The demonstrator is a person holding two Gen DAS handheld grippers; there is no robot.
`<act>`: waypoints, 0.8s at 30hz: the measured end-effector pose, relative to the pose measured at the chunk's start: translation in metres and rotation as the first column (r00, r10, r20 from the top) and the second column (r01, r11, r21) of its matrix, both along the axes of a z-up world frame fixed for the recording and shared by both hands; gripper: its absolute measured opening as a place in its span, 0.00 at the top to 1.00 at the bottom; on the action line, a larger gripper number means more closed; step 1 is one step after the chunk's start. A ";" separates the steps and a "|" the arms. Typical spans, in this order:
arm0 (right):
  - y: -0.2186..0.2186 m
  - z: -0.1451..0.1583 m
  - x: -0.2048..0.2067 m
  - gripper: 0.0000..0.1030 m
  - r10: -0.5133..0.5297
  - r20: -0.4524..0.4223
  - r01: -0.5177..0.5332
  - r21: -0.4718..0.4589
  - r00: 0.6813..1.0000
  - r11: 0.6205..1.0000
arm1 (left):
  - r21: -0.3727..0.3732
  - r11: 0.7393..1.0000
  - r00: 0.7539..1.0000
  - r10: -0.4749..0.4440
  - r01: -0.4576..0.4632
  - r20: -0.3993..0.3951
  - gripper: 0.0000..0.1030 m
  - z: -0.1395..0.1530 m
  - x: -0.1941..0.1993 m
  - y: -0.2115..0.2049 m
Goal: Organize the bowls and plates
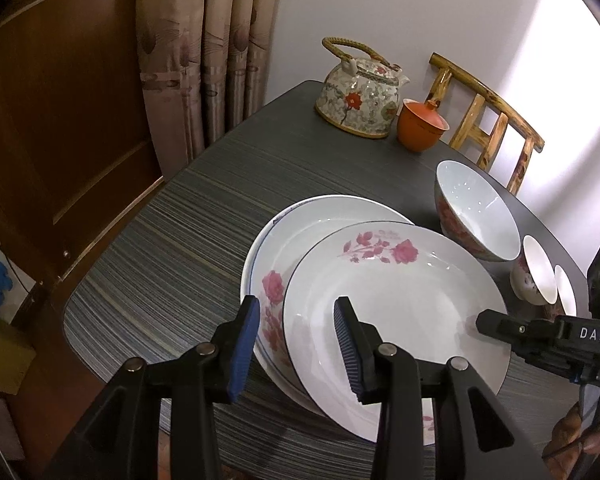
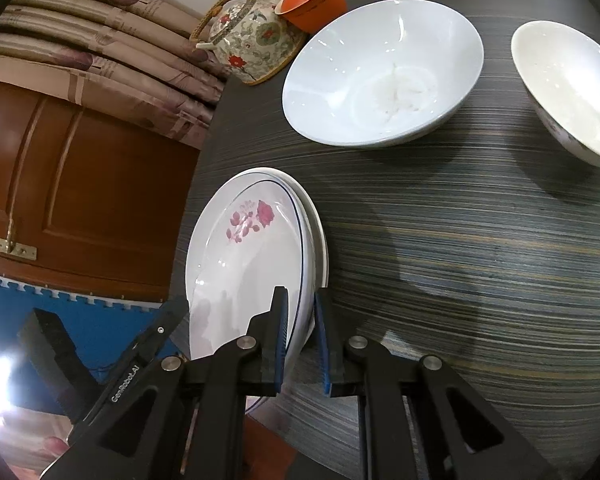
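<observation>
**Glazed plates gripped by the rim: hard, slick and breakable**

A rose-patterned top plate (image 1: 396, 304) is seen tilted over a plate stack (image 1: 300, 220) near the front edge of the striped dark surface (image 1: 172, 232). In the right wrist view the right gripper (image 2: 302, 344) is closed on the rim of this plate, with one blue pad above the rim and the other beneath it. The left gripper (image 1: 296, 344) is held with its jaws apart; the plate's near rim lies between them, but no pad is seen pressing on it, so nothing is gripped on that side.

The plates are judged to be glazed ceramic: stiff, fairly heavy for their thinness, smooth enough to slip, and easily chipped if one is dropped onto another. A rim grip is judged best, the ribbed pads being set well over the raised lip rather than on its very edge. Because the plate is held at one side only, sagging or swinging may be expected, so a slow, low lowering onto the stack is advised.

A large bowl (image 2: 384, 72) and a smaller bowl (image 2: 572, 88) are left standing further back on the surface, well apart from the plates. They are deeper with thicker walls, and a grip across the wall at the lip is likely to serve. A floral teapot (image 1: 360, 100) and an orange lidded cup (image 1: 420, 126) are kept at the far corner.
</observation>
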State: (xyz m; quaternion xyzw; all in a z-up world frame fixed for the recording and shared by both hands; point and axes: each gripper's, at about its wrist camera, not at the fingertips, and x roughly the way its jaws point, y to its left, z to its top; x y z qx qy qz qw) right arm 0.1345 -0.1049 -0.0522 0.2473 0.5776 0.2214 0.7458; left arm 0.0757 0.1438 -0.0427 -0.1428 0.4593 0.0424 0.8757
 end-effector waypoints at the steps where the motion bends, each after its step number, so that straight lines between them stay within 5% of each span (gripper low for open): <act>1: 0.000 -0.001 0.000 0.87 0.000 -0.002 0.000 0.004 1.000 1.000 | -0.001 1.000 1.000 -0.001 0.001 -0.002 0.62 -0.001 0.000 0.000; 14: -0.003 0.014 -0.008 0.84 0.011 0.071 -0.011 -0.008 0.997 1.000 | 0.009 1.000 1.000 -0.008 0.008 -0.010 0.62 -0.002 0.001 -0.001; 24: -0.012 0.036 -0.026 0.88 0.040 0.169 -0.015 -0.145 0.985 0.989 | 0.021 0.999 1.000 -0.024 0.024 -0.008 0.62 0.000 0.000 -0.005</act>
